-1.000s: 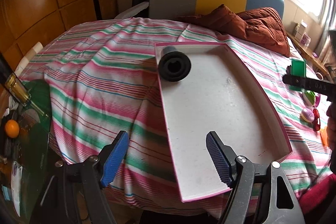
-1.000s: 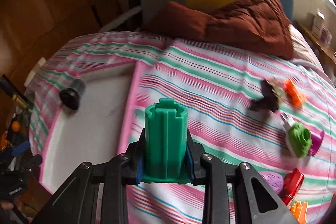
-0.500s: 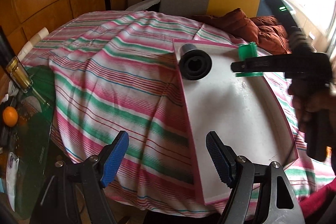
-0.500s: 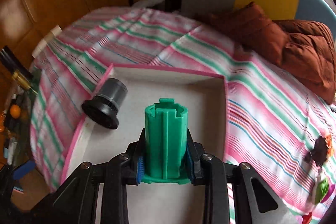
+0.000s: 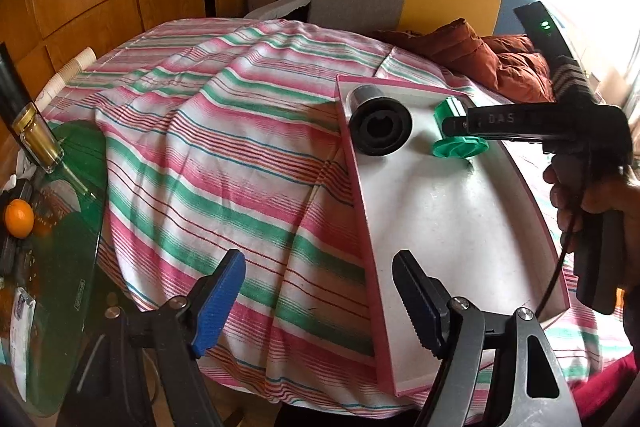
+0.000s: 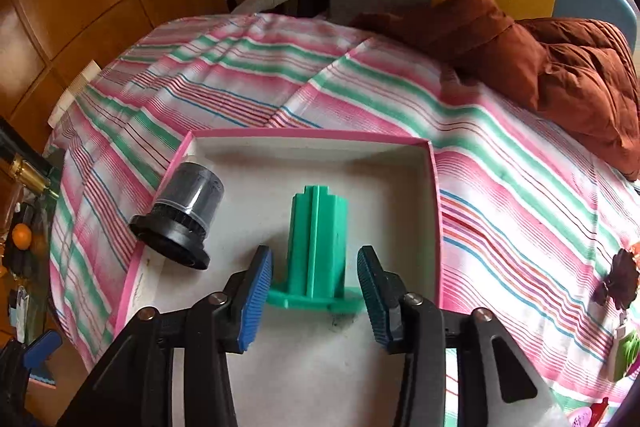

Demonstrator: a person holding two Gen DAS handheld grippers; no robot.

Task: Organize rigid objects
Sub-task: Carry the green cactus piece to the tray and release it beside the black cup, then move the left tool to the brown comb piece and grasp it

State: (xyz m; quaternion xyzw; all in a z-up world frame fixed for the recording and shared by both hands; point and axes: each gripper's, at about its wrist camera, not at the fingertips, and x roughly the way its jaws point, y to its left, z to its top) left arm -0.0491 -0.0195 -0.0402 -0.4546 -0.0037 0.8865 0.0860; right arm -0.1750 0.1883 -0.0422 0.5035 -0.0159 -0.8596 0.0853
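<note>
Nearest the right wrist camera, the right gripper (image 6: 314, 291) has just been opening: its blue ribbed pads (image 6: 252, 301) stand clear on either side of the green fluted plastic piece (image 6: 318, 245), which stands upright on its flange on the floor of the pink-edged white tray (image 6: 312, 137), no longer pinched. In the left wrist view the same gripper comes in from the right, held by a hand (image 5: 592, 203), and the letters "DAS" can be read on its black arm; the rest of the marking is hidden.

The left gripper (image 5: 320, 301) hangs with jaws wide apart and nothing between them, above the near edge of the striped cloth (image 5: 208, 155), its right pad over the tray's near end.

Just left of the green piece, against the tray's left wall, a black and grey flanged cylinder (image 6: 182, 217) lies on its side, apart from the green piece.

Farther off, a rust-brown quilted jacket (image 6: 560, 75) lies on the cloth. At the left, a gold-capped glass bottle (image 5: 36, 139) and an orange (image 5: 18, 218) sit on a green glass table (image 5: 68, 267).
</note>
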